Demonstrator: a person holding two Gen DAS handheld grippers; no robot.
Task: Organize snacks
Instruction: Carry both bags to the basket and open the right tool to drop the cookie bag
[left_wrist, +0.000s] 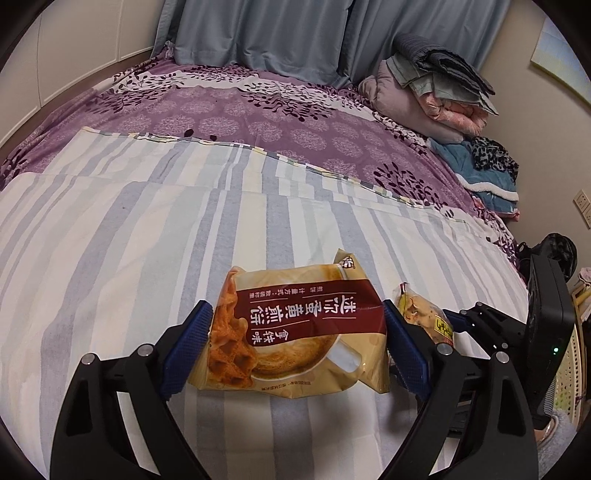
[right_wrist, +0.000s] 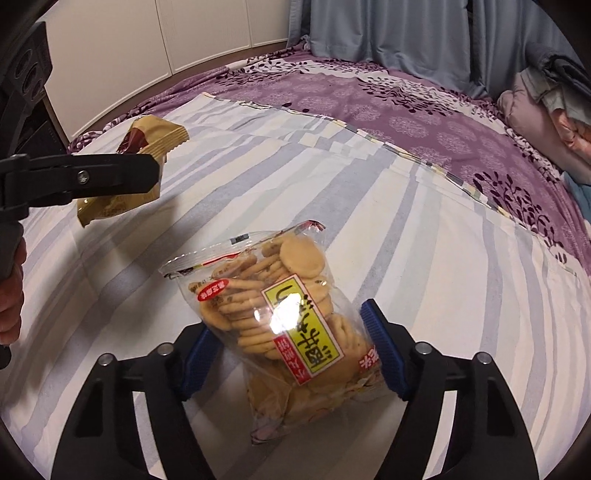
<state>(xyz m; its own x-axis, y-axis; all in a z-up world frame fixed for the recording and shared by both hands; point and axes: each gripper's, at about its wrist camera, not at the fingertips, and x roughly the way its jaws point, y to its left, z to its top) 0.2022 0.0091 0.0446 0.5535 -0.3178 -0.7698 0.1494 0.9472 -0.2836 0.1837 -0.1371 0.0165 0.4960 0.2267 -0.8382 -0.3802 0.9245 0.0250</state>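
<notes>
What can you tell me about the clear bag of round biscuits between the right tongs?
The bag of biscuits is clear, crinkly plastic packed with pale, flat round biscuits. It carries a yellow label with dark lettering and a small red oval sticker, with glare on its front. It sits tilted on the striped sheet, its sealed top pointing away from the camera. The right tongs straddle its lower half, blue pads against both sides, denting the plastic. The left tongs' view shows one edge of it.
</notes>
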